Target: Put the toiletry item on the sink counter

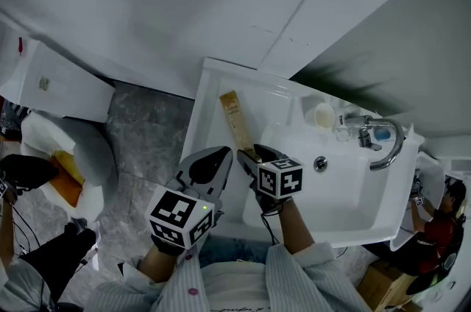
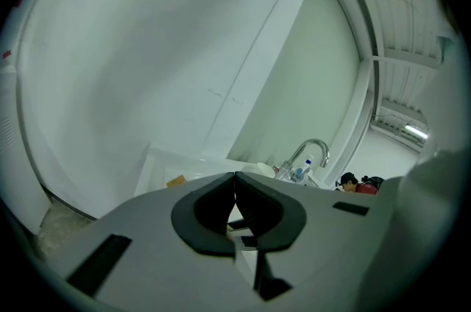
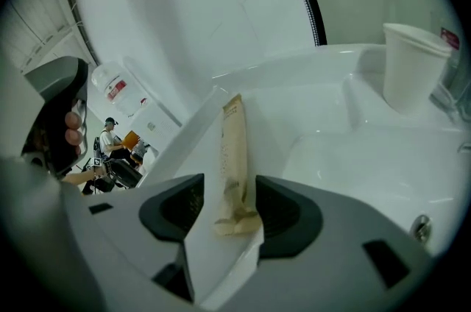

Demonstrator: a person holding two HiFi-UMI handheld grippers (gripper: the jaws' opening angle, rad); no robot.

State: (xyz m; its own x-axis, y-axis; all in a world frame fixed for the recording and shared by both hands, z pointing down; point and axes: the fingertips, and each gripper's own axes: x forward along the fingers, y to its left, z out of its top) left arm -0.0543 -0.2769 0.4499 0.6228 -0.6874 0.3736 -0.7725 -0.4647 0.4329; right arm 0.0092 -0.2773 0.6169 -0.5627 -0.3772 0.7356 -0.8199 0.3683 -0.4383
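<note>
Head view: white sink counter (image 1: 212, 93) lies under and ahead of both grippers, with the basin (image 1: 331, 193) to the right of the right gripper (image 1: 256, 154). Right gripper's jaws stand apart, released. The tan toiletry tube (image 3: 234, 156) lies flat on the counter rim, its near end between those jaws and the rest stretching ahead. Left gripper (image 2: 235, 211) sits just left of the right one, jaws closed together, empty. Faucet (image 1: 383, 141) and paper cup (image 3: 408, 68) stand ahead to the right.

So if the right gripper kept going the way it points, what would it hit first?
Most likely the tan tube, which lies on the sink counter with its near end between the open jaws of the right gripper. Depth is hard to judge.
</note>
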